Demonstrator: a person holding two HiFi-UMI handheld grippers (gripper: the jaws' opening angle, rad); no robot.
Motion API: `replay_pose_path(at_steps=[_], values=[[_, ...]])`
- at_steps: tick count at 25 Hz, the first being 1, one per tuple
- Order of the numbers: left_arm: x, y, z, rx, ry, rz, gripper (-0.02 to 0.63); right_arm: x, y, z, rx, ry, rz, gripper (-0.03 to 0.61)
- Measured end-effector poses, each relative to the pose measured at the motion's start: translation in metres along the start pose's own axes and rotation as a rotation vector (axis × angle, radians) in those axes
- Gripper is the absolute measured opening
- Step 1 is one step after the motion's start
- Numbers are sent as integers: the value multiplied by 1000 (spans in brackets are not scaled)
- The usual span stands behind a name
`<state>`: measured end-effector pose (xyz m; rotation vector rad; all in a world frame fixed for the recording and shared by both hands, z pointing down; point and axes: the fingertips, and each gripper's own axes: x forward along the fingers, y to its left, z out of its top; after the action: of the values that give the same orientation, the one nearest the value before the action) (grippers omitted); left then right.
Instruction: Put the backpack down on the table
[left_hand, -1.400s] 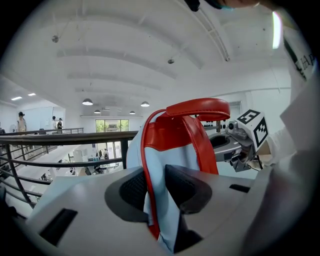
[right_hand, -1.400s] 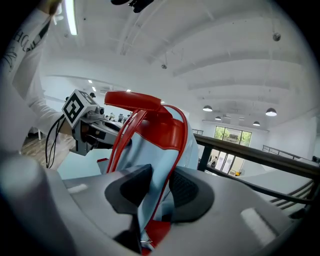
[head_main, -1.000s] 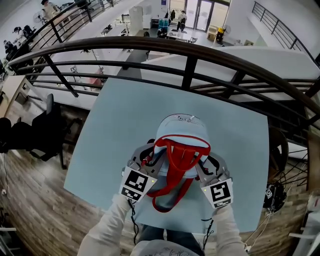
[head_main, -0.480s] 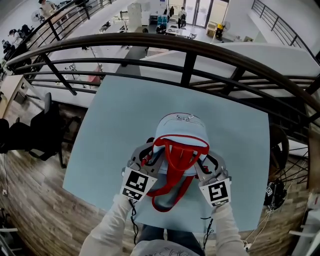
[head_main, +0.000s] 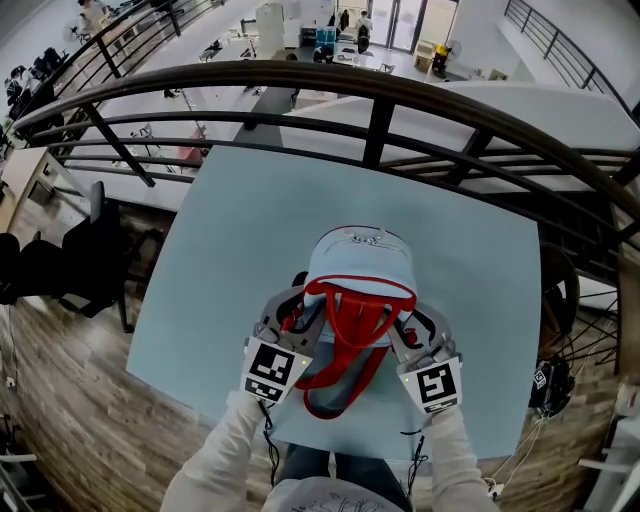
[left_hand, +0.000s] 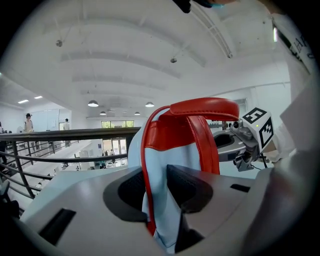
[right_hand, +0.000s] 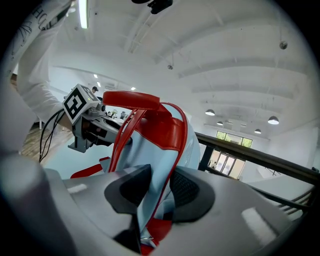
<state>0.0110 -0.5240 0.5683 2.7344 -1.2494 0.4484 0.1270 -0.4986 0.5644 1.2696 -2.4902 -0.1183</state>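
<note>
A light-blue backpack (head_main: 360, 262) with red straps stands upright on the pale blue table (head_main: 230, 240), near its front edge. My left gripper (head_main: 300, 318) is at the backpack's left shoulder strap (left_hand: 150, 165). Its jaws are opening, and the strap still fills the gap between the pads (left_hand: 187, 185). My right gripper (head_main: 412, 325) is shut on the right shoulder strap (right_hand: 160, 150), which runs between its pads. A red top handle (left_hand: 205, 107) arches over the pack. Each gripper shows in the other's view, the right gripper (left_hand: 245, 145) and the left gripper (right_hand: 87, 122).
A dark curved railing (head_main: 380, 120) runs right behind the table's far edge, with a lower floor beyond it. A black office chair (head_main: 80, 265) stands to the left on the wooden floor. A wheel-like frame (head_main: 560, 300) is at the right.
</note>
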Motion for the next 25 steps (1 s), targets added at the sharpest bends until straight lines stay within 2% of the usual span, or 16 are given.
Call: replay_pose_path(at_steps=[17, 25], values=[[-34, -25, -17, -22, 6, 15, 132, -30, 29, -10, -2, 20, -19, 135], [-39, -24, -20, -41, 2, 61, 150, -32, 30, -14, 90, 27, -32, 158]])
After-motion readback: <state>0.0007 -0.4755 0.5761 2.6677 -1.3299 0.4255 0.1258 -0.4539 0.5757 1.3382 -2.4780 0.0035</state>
